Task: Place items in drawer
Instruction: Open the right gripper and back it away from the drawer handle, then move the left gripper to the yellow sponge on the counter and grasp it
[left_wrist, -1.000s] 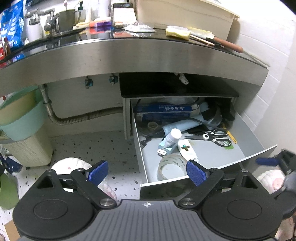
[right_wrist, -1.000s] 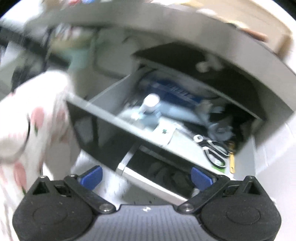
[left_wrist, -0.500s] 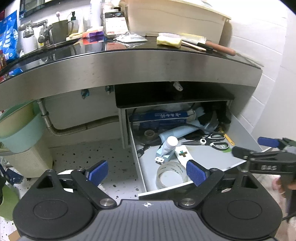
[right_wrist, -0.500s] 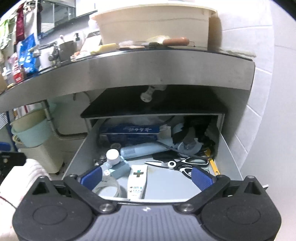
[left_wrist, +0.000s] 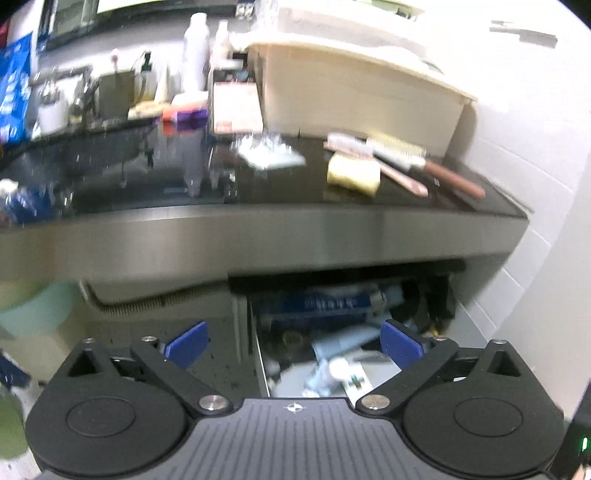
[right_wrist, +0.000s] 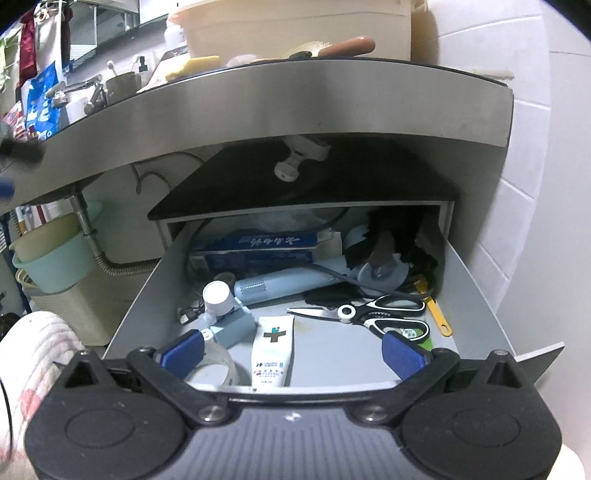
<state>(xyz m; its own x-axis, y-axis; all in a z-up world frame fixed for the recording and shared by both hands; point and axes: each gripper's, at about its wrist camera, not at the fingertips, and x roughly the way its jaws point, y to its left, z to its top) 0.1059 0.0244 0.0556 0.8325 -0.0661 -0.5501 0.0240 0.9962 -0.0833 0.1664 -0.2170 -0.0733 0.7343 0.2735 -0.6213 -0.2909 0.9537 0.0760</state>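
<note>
The grey drawer (right_wrist: 476, 295) under the steel-edged counter stands pulled open; it also shows in the left wrist view (left_wrist: 258, 343). In it lie scissors (right_wrist: 384, 314), a white tube (right_wrist: 271, 350), a tape roll (right_wrist: 218, 373), a blue box (right_wrist: 258, 247) and a pale blue appliance (right_wrist: 280, 286). My right gripper (right_wrist: 291, 349) is open and empty just in front of the drawer. My left gripper (left_wrist: 293, 343) is open and empty, raised to counter height. On the counter lie a yellow sponge (left_wrist: 352, 173), two brushes (left_wrist: 399, 155) and a small plastic packet (left_wrist: 269, 155).
A cream tub (left_wrist: 354, 88) stands at the counter's back right by the tiled wall (left_wrist: 535, 147). Bottles (left_wrist: 195, 51), a cup (left_wrist: 116, 92) and a tap (left_wrist: 48, 88) crowd the left. A green basin (right_wrist: 55, 258) and flexible pipe (right_wrist: 110, 266) sit under the counter.
My left gripper has risen, so the counter top now fills its view. My right gripper swung to face the open drawer and holds there.
</note>
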